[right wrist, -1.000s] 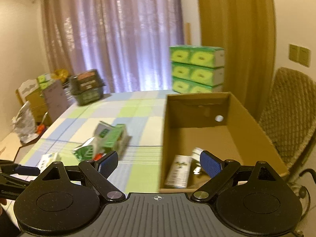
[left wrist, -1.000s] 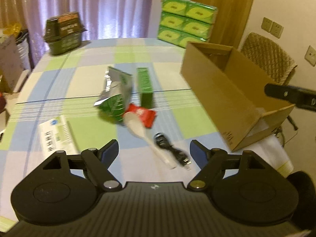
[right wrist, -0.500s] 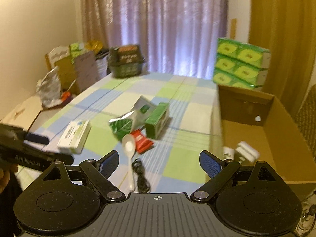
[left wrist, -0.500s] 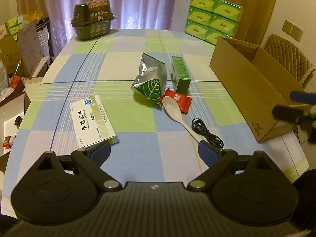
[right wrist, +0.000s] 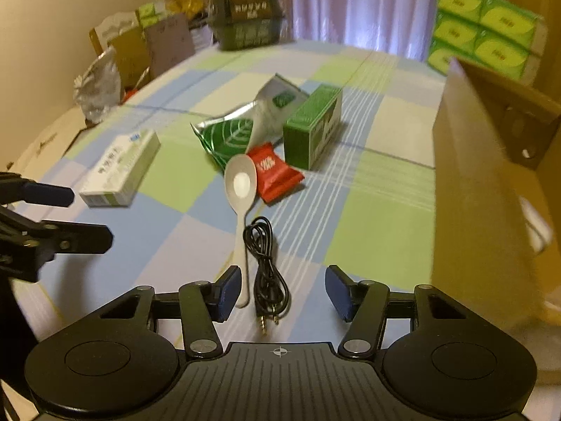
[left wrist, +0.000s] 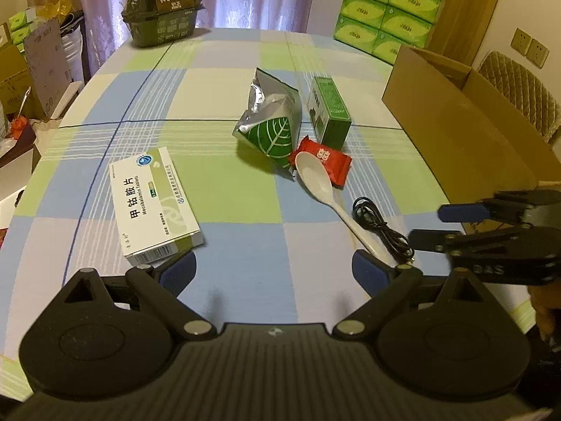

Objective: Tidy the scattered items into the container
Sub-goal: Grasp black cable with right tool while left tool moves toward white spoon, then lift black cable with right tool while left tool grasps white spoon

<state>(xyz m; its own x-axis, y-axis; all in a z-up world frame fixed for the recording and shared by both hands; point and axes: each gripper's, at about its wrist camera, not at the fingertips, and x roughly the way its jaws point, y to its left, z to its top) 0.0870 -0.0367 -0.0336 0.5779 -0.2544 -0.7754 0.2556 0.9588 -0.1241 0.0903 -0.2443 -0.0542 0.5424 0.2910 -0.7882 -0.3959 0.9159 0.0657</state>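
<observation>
My right claw (right wrist: 283, 293) hangs open, empty, the coiled cable (right wrist: 265, 259) lying between its fingers and the spoon (right wrist: 241, 210) handle by the left pad. Cable looks light and floppy; I'd pinch the bundled middle. My left claw (left wrist: 273, 268) gapes too, the box (left wrist: 455, 129) off right.

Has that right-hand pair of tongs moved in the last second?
Yes. The right tongs swung left, away from the cardboard box they faced, and now hang open over the black cable and white spoon.
</observation>
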